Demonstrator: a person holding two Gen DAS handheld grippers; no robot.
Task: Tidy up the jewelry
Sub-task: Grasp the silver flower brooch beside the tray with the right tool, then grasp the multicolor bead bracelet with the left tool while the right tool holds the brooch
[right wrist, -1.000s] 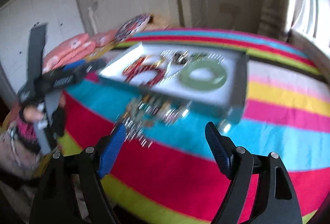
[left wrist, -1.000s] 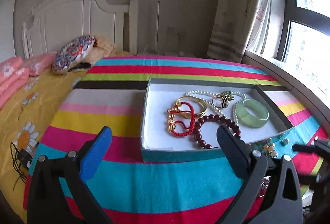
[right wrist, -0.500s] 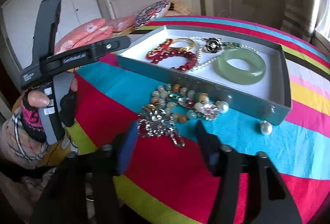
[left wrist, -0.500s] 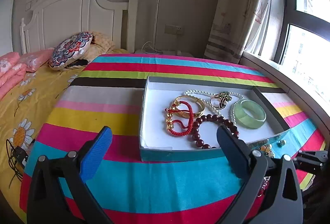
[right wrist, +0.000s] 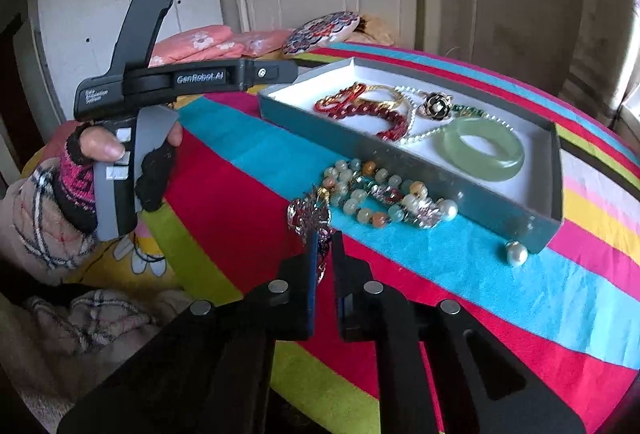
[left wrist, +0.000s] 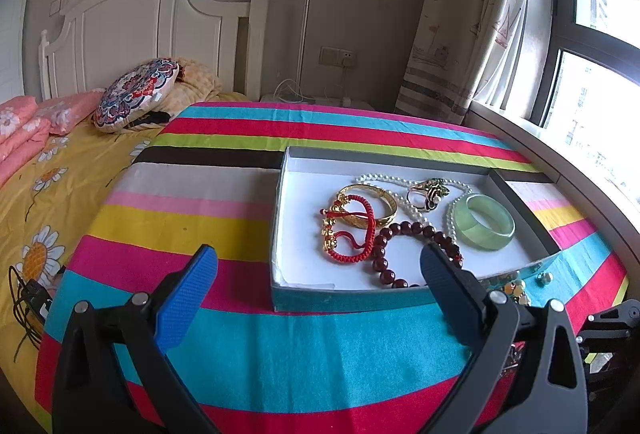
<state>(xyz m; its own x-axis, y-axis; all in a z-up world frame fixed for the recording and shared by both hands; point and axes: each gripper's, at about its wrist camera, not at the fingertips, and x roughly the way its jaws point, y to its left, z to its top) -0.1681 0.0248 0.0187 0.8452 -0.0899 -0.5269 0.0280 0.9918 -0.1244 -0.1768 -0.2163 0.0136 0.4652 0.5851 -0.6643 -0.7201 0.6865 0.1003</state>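
The right gripper (right wrist: 323, 246) points down at the striped cloth, its jaws clenched on a silver ornament (right wrist: 309, 215); part of that piece hangs in the narrow slit between the blue pads, and the rest bunches just above the tips. Just beyond it a pale bead string (right wrist: 378, 190) lies on the teal stripe, touching the ornament at its left end and running along the near wall of the box (right wrist: 404, 164). A single pearl (right wrist: 516, 253) sits by the box's near right corner.

Inside the box, on its white floor, lie a green bangle (right wrist: 480, 150) at the right, a dark red bead bracelet (right wrist: 374, 114), a red cord bracelet (left wrist: 348, 230), a gold bangle (left wrist: 370, 204), a white pearl strand (left wrist: 404, 194) and a flower ring (right wrist: 437, 106). They crowd the right half, several overlapping.

The left gripper (left wrist: 320, 288) hovers over the cloth in front of the box, tilted downward, its jaws released and spread wide with nothing between them. The right pad overlaps the box's near edge in the left wrist view. In the right wrist view a hand (right wrist: 100, 170) in a fingerless knitted glove wraps the grey handle of that gripper, thumb on top, a plaid sleeve below.

The striped cloth (left wrist: 240, 346) covers the bed; a yellow daisy sheet (left wrist: 36, 202) and a round patterned cushion (left wrist: 134, 94) lie toward the white headboard.
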